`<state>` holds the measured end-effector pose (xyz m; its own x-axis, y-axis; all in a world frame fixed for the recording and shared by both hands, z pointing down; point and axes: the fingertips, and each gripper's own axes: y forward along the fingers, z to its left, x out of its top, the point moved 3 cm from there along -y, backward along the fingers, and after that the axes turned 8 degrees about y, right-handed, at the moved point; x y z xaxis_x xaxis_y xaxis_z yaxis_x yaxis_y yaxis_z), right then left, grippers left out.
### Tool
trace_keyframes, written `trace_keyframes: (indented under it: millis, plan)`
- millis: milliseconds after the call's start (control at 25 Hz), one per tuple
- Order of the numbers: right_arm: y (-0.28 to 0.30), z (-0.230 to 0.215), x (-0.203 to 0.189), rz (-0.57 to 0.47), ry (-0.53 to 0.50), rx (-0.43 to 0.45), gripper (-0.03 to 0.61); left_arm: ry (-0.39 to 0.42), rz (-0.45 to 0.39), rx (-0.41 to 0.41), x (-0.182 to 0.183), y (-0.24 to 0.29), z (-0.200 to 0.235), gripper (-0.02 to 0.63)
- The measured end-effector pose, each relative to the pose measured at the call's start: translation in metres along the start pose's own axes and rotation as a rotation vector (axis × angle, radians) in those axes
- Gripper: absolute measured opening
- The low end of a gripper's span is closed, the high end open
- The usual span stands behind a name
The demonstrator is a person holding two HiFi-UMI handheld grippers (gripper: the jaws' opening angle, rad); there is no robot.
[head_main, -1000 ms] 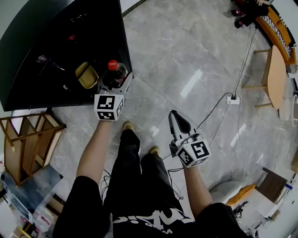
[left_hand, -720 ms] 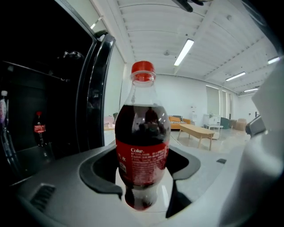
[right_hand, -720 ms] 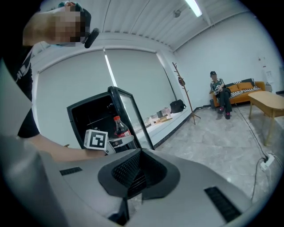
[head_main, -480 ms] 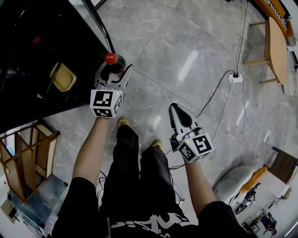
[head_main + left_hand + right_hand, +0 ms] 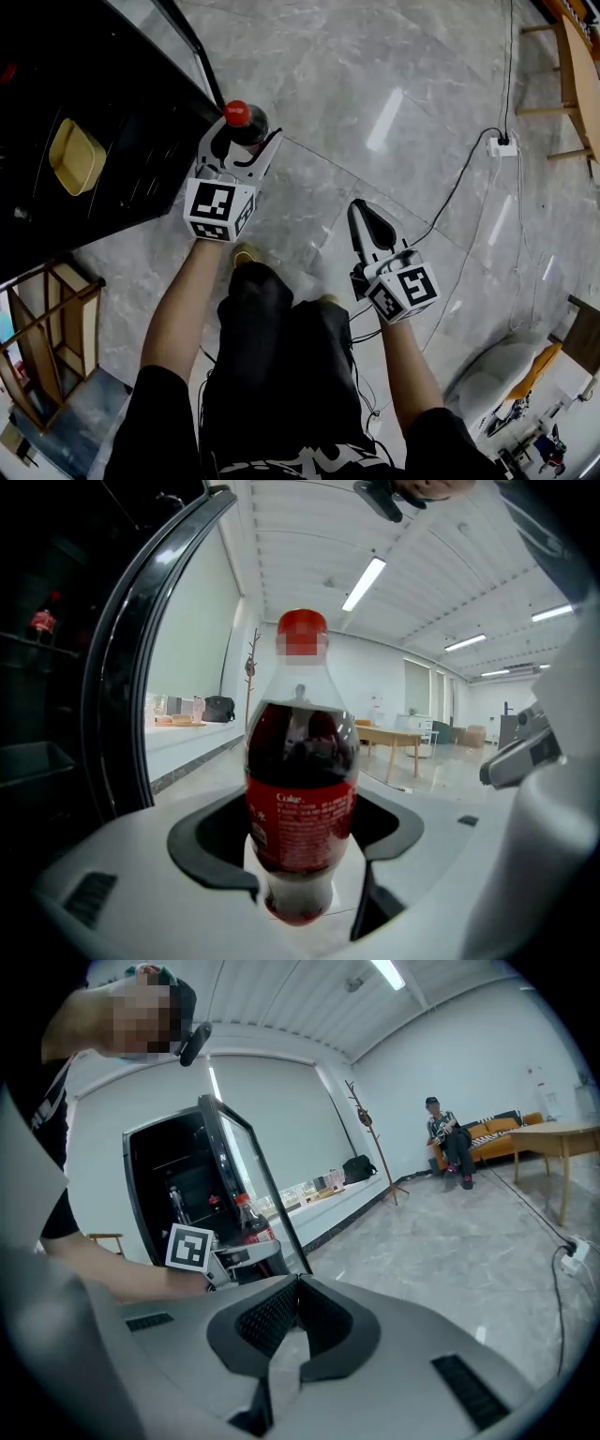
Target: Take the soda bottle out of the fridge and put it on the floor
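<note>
Open black fridge (image 5: 94,103) at left, yellow container (image 5: 77,156) inside, left gripper (image 5: 240,148) clamped on the upright red-capped Coke bottle (image 5: 248,120) just outside the fridge's edge, right gripper (image 5: 362,212) empty with jaws together above grey marble floor (image 5: 394,84), power strip (image 5: 503,145) far right.

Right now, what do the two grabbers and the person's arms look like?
The left gripper and right gripper are pale grey plastic shells, each carrying a white cube printed with black square markers. Their fingers are black and curved, ribbed inside. The person wears a black short-sleeved top, arms bare below the sleeves.
</note>
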<state>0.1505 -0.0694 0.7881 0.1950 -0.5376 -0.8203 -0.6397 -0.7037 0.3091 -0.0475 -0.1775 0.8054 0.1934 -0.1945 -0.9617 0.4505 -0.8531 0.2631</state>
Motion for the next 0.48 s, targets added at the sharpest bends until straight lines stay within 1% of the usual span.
trace_keyframes:
  millis: [200, 280, 360, 480]
  plan:
    - [0.030, -0.033, -0.065, -0.010, -0.020, 0.040, 0.025, 0.022, -0.015, -0.043, -0.067, 0.019, -0.014, 0.313]
    - [0.040, -0.049, -0.091, -0.004, -0.037, 0.056, 0.025, 0.019, -0.027, -0.067, -0.092, 0.027, -0.020, 0.313]
    - [0.049, -0.069, -0.115, 0.000, -0.054, 0.057, 0.025, 0.012, -0.040, -0.082, -0.115, 0.034, -0.025, 0.313]
    - [0.063, -0.095, -0.144, -0.008, -0.062, 0.052, 0.025, 0.003, -0.053, -0.083, -0.151, 0.046, -0.030, 0.313]
